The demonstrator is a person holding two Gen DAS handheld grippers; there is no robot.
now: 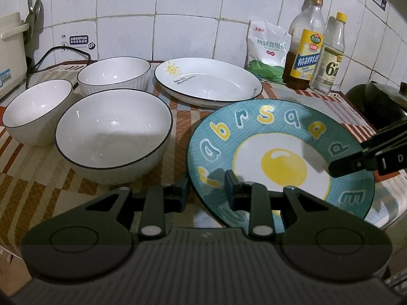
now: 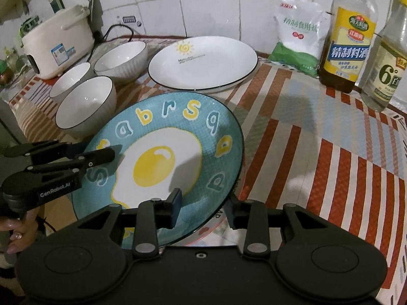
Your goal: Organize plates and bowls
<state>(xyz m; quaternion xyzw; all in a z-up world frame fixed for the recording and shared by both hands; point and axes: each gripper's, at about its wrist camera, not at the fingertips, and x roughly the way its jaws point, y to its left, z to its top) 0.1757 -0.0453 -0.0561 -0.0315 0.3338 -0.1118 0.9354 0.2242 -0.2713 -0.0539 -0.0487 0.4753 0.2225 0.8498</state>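
Observation:
A teal plate with a fried-egg picture and letters is tilted up from the counter, with both grippers at its rim. My left gripper is open, its fingers straddling the plate's near-left rim. My right gripper is open too, straddling the near-right rim; it also shows in the left wrist view. Behind lies a white oval plate with a sun drawing. Three white bowls with dark rims stand to the left: a large one, a small one and a ribbed one.
A white rice cooker with a black cord stands at the far left. A salt bag, a cooking-wine bottle and a vinegar bottle stand against the tiled wall at right. A striped mat covers the counter.

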